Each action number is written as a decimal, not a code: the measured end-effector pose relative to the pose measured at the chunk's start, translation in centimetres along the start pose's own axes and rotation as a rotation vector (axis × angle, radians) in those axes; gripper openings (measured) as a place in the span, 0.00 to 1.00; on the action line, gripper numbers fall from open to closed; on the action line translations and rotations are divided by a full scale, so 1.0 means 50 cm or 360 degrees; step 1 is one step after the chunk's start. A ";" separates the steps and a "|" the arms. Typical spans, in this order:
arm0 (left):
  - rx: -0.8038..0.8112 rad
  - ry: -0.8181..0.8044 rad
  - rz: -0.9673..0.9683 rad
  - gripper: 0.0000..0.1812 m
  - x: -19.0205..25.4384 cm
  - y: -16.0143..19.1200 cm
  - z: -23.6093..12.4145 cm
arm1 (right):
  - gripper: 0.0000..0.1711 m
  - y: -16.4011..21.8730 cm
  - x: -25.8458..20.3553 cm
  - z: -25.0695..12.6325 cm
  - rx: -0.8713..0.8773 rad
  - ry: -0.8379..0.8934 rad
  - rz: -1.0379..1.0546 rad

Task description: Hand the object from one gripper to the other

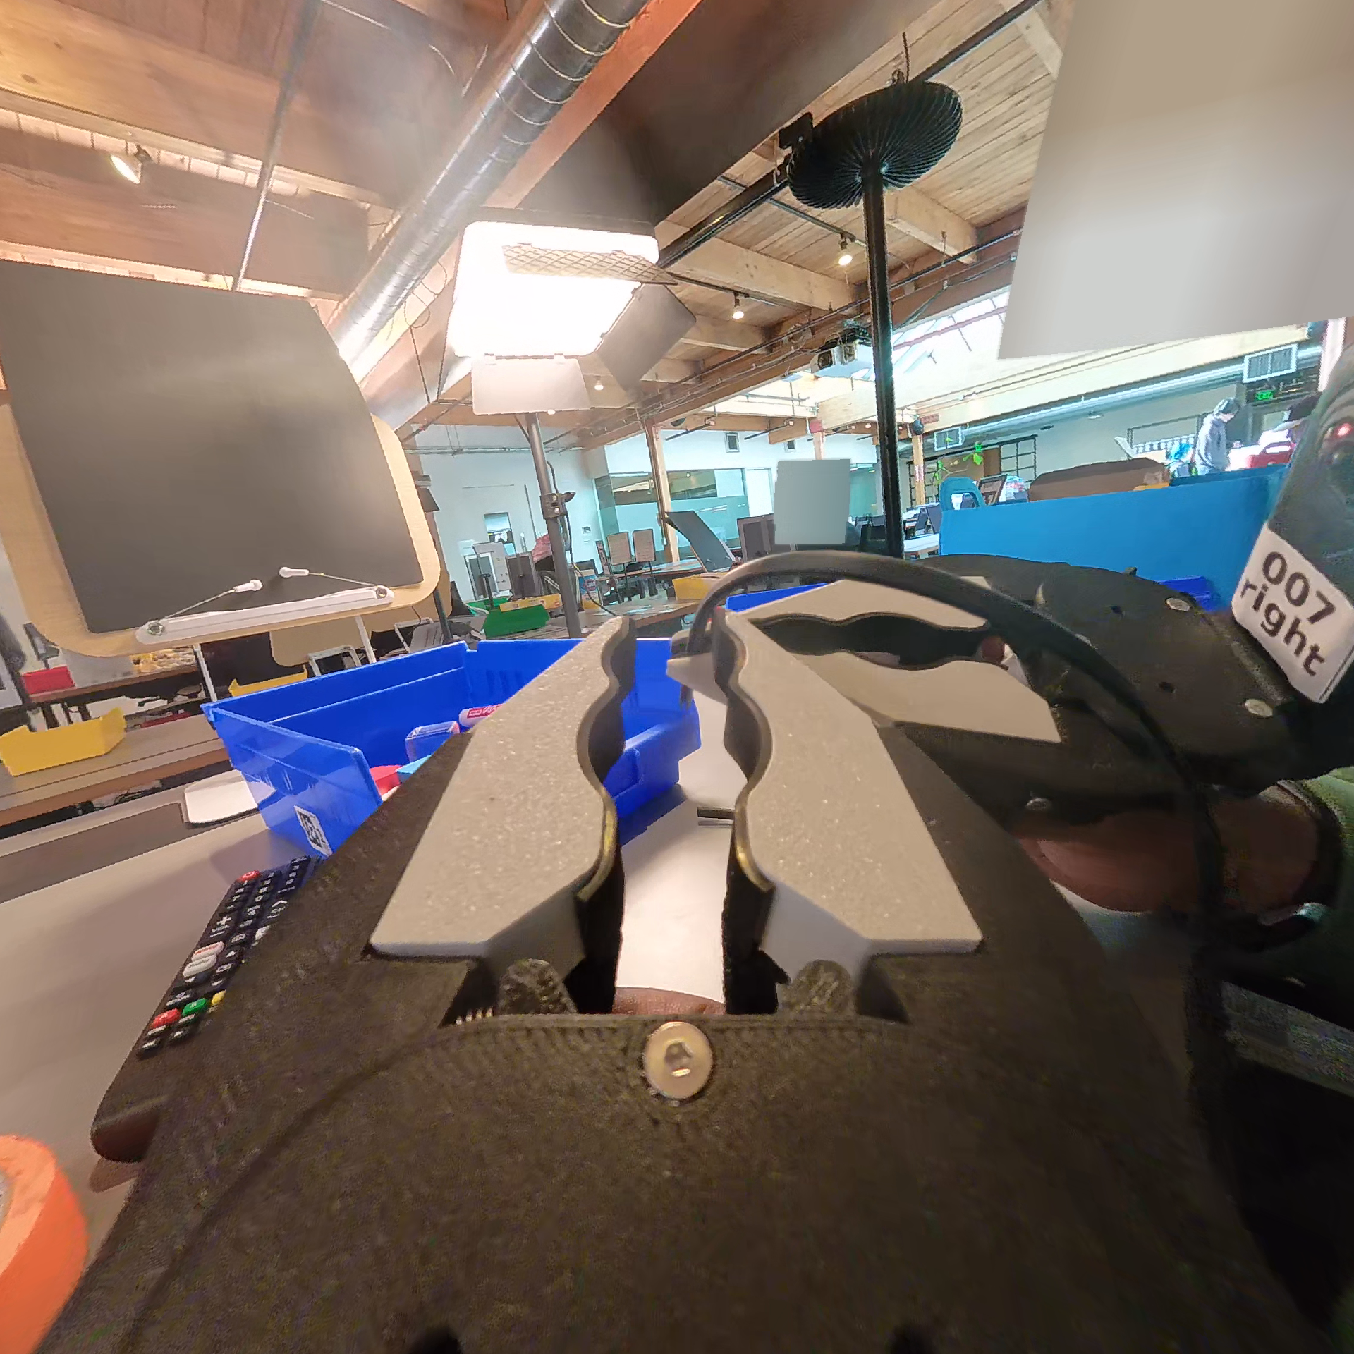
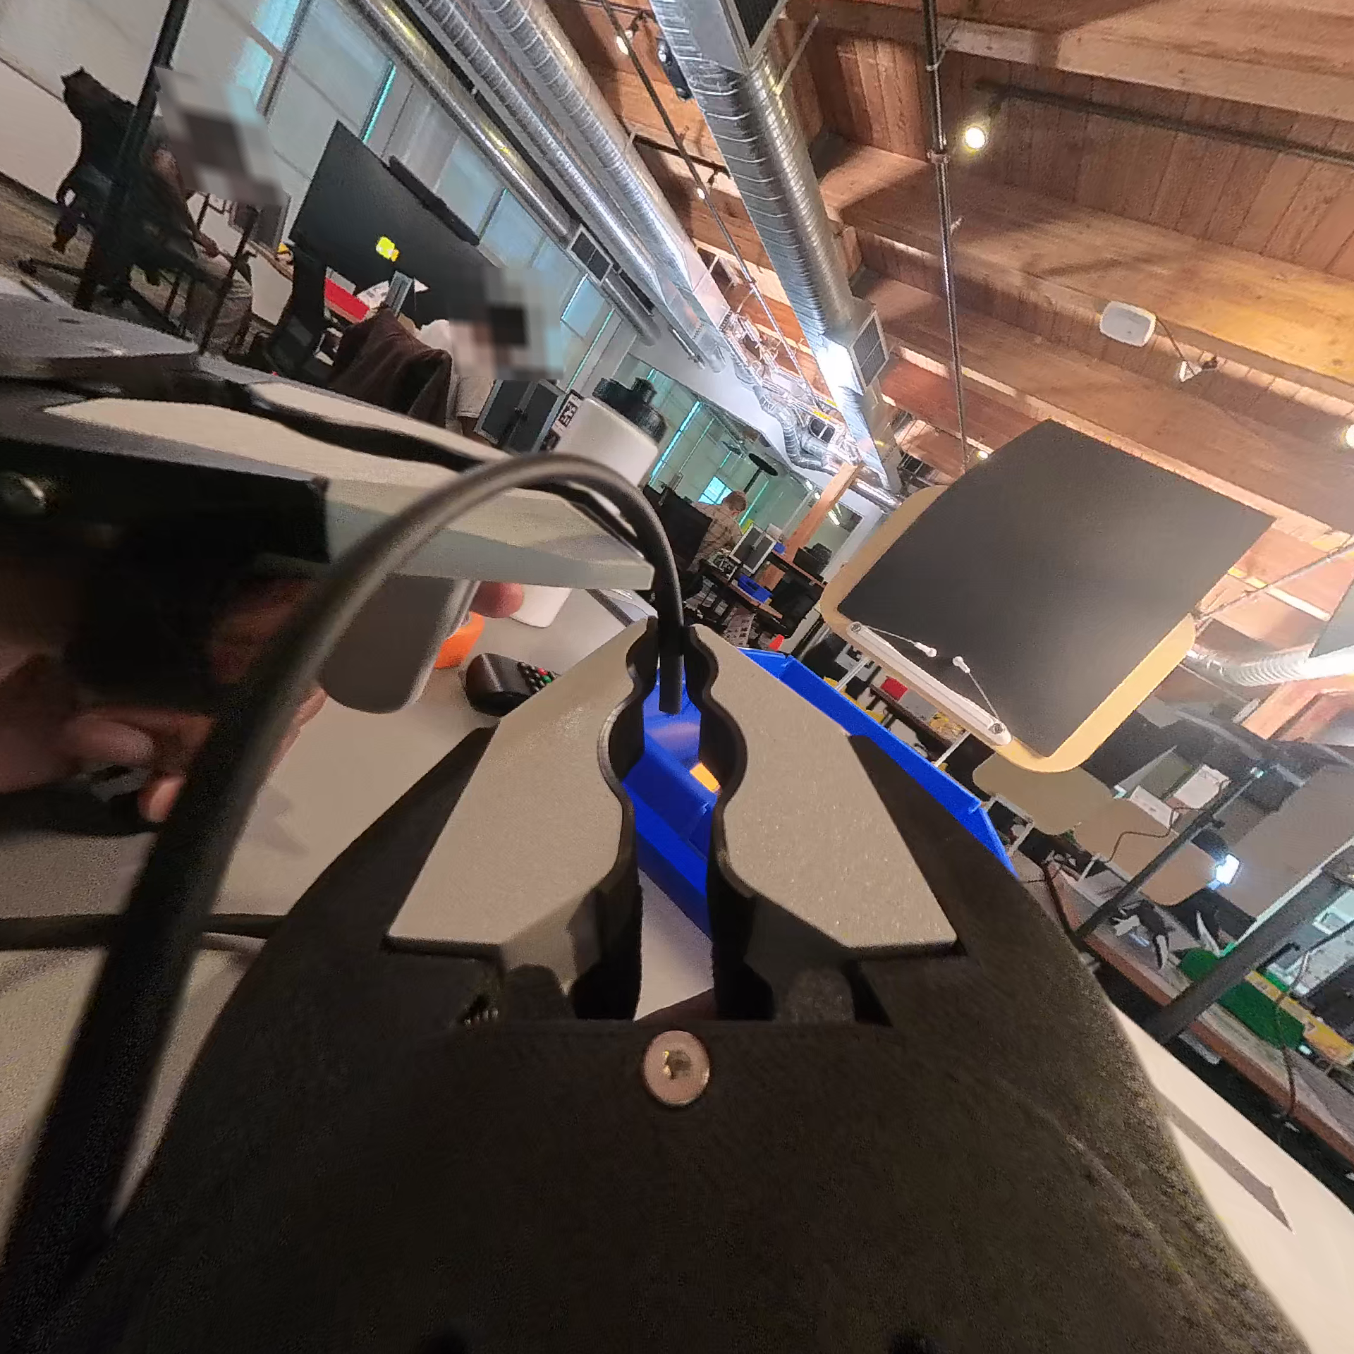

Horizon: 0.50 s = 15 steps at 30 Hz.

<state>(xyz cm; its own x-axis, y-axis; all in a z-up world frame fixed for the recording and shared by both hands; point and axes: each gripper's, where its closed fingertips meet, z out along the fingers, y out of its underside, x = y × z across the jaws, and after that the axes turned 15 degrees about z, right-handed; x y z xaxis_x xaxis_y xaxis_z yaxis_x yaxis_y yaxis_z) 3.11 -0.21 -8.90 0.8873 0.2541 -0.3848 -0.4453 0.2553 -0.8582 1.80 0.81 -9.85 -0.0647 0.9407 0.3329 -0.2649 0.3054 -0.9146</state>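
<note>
A thin black cable point(image 2: 663, 586), the object being passed, is pinched near its end between the tips of the right tool point(image 2: 670, 659), its free end poking down into the gap between the grey fingers point(image 2: 542, 828). From the grip the cable arches up and away toward the left tool point(image 2: 513, 542), which reaches in alongside. In the left wrist view the left tool point(image 1: 674, 645) stands narrowly parted with nothing seen between its fingers, its tip close beside the right tool point(image 1: 864, 645), while the cable point(image 1: 842, 568) loops over the top of that tool.

Behind both sits a blue bin point(image 1: 352, 733) on the grey table point(image 1: 80, 945), with a black remote control point(image 1: 220, 952) and an orange tape roll point(image 1: 37, 1231) nearby.

The handover appears to be at its meeting point: the right tool holds, the left is not yet gripping. The next move likely calls for the left tool to line its gap around the cable and close firmly before the right lets go; a slack, springy cable could slip aside.
</note>
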 end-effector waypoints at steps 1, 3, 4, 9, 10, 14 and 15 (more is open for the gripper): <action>-0.0002 -0.0005 0.0004 0.11 -0.001 0.000 0.000 | 0.04 -0.001 0.003 0.000 0.0005 0.0005 0.0019; -0.0011 -0.0040 0.0004 0.11 -0.008 0.002 -0.002 | 0.04 -0.005 0.009 -0.002 0.0021 0.0011 0.0066; -0.0012 -0.0058 -0.0005 0.11 -0.013 0.002 -0.002 | 0.04 -0.007 0.012 -0.003 0.0027 0.0013 0.0092; -0.0031 -0.0058 0.0019 0.11 -0.012 0.006 -0.001 | 0.04 -0.014 0.023 -0.005 0.0055 0.0000 0.0230; -0.0042 -0.0041 0.0050 0.11 -0.006 0.007 0.000 | 0.04 -0.017 0.023 -0.006 0.0066 -0.0008 0.0250; -0.0128 -0.0012 0.0254 0.11 0.017 0.020 0.007 | 0.04 -0.030 0.018 -0.011 0.0117 -0.0070 0.0329; -0.0136 -0.0006 0.0295 0.11 0.022 0.020 0.008 | 0.04 -0.031 0.016 -0.012 0.0121 -0.0087 0.0351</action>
<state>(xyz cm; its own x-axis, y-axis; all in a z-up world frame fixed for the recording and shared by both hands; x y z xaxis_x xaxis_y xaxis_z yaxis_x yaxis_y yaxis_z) 3.60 0.71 -10.07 0.7908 0.2926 -0.5376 -0.5889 0.1239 -0.7987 2.73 1.19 -8.30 -0.1804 0.9735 0.1406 -0.3099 0.0794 -0.9474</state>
